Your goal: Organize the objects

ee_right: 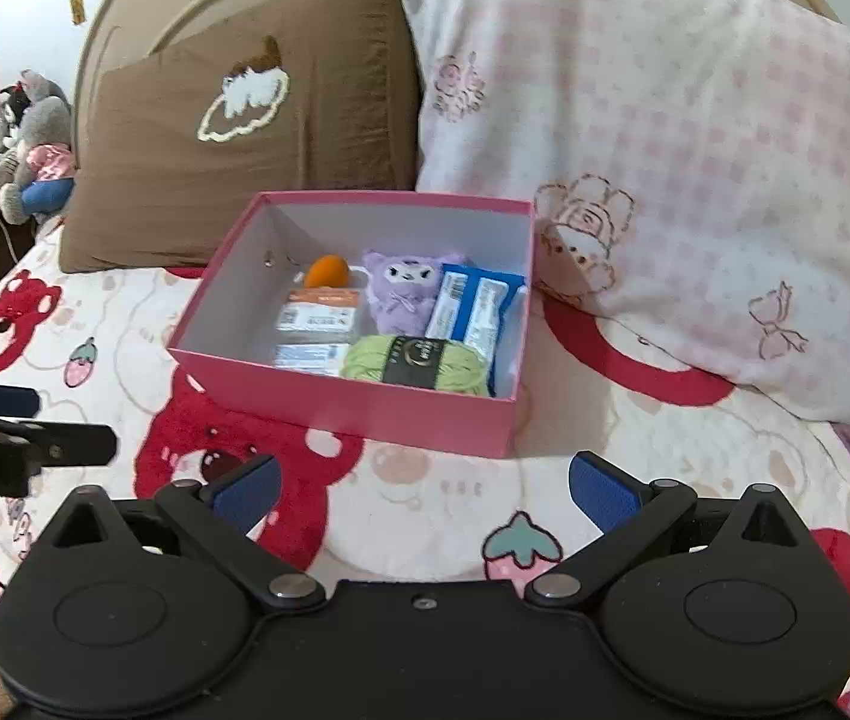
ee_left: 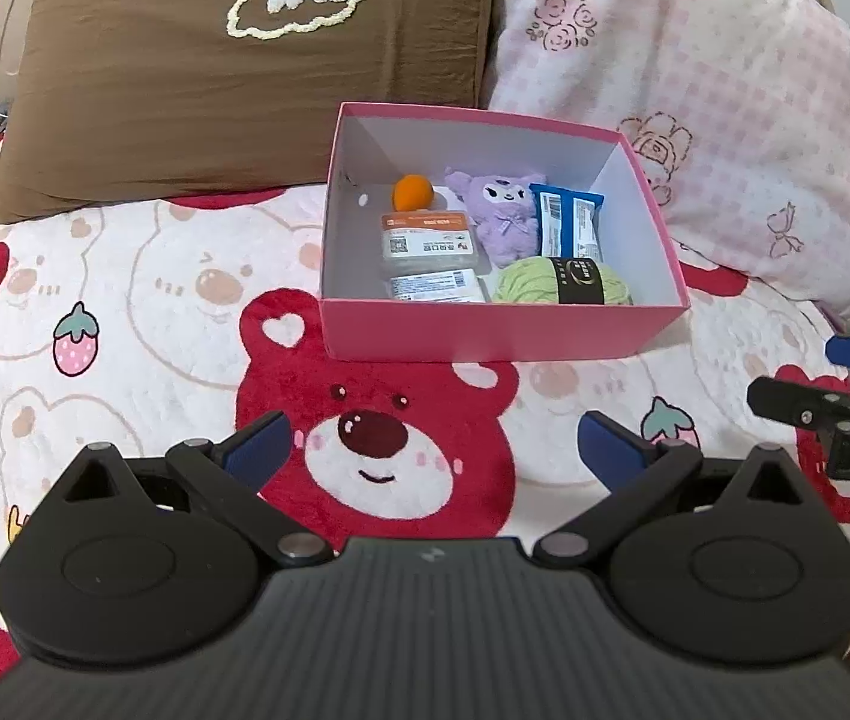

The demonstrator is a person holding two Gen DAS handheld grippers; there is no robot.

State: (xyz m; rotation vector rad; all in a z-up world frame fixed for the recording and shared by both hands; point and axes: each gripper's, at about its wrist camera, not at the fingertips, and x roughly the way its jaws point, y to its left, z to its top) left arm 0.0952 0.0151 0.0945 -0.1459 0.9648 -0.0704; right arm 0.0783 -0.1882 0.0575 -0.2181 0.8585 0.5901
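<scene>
On the bed, in front of the two pillows, your pink box (ee_left: 502,330) sits open on the bear-print blanket (ee_left: 143,300), with the brown pillow (ee_left: 245,90) behind its left side and the pink checked pillow (ee_left: 694,90) behind its right. Inside the box you have an orange ball (ee_left: 413,192) at the back left, a purple plush (ee_left: 499,216) just beside it, and a blue packet (ee_left: 568,222) against the right wall. In front of the ball lies a clear case with an orange label (ee_left: 427,243), then a smaller white-labelled pack (ee_left: 436,287) at the near wall, and a green yarn skein (ee_left: 565,283) with a black band fills the near right corner. Your left gripper (ee_left: 433,447) hovers over the red bear face short of the box, fingers spread wide and holding nothing. Your right gripper (ee_right: 425,489) hangs likewise near the box's front wall, fingers apart and empty. Each gripper shows at the edge of the other's view, side by side and apart.
</scene>
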